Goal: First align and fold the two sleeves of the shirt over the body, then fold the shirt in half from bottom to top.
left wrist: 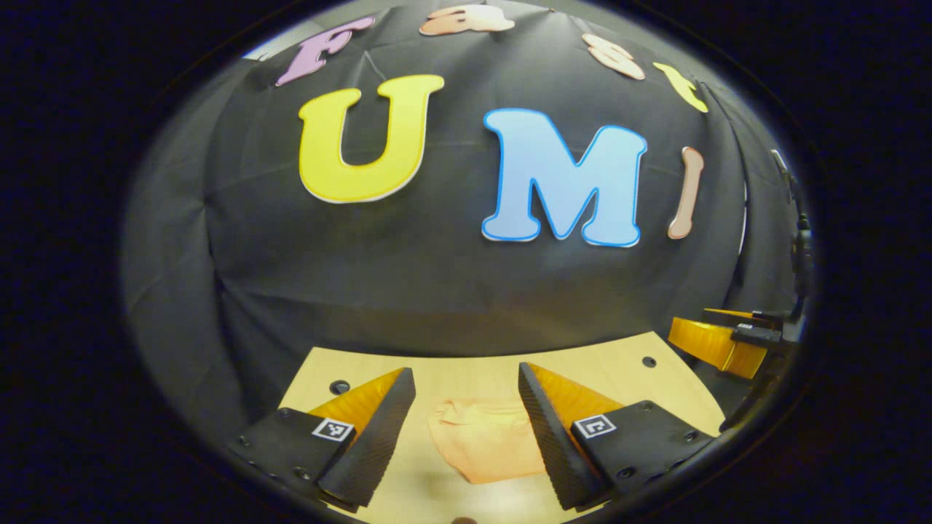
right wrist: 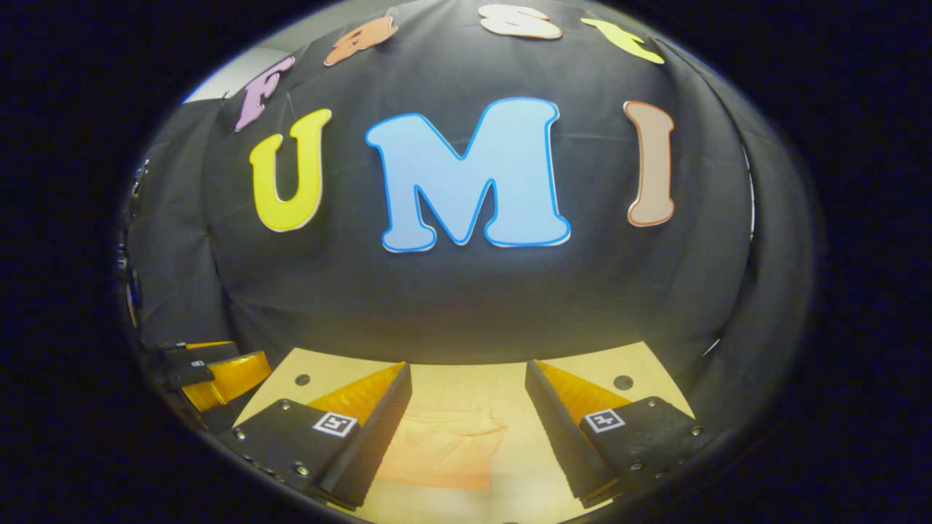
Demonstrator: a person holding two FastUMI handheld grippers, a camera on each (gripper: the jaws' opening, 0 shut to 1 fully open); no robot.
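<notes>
An orange shirt [left wrist: 484, 440] lies bunched into a small shape on the light wooden table [left wrist: 466, 364]. In the left gripper view my left gripper [left wrist: 466, 437] hovers above it, open, with the cloth showing in the wide gap between its fingers. The right gripper [left wrist: 728, 338] shows far off at the right edge there. In the right gripper view the shirt [right wrist: 444, 444] lies below my right gripper [right wrist: 470, 437], which is also open and holds nothing. The left gripper [right wrist: 211, 371] appears at the left edge of that view.
The table [right wrist: 466, 378] has small dark holes near its back corners [left wrist: 339, 386] [right wrist: 623, 381]. The black cloth wall rises right behind the table's far edge and wraps around both sides.
</notes>
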